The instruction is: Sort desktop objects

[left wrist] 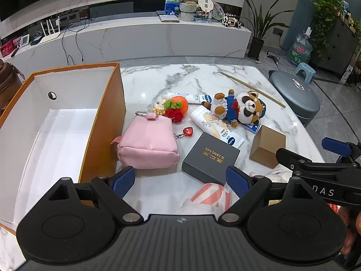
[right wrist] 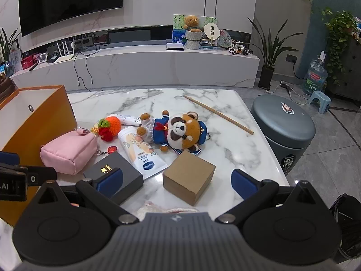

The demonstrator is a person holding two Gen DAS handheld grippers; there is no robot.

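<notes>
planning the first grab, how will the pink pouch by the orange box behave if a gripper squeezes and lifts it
The pink pouch looks like padded fabric with soft, rounded edges, so it will probably give under a squeeze rather than slip. It seems light for its size. The red heart charm on its chain will likely dangle, and may drag over the dark gift box lying close beside it.

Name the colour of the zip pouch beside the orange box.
Pink pouch, clearest in the left wrist view.

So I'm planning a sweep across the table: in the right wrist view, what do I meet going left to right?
orange box → pink pouch → dark gift box → brown cardboard box → wooden stick → grey bin, which stands off the table.
</notes>
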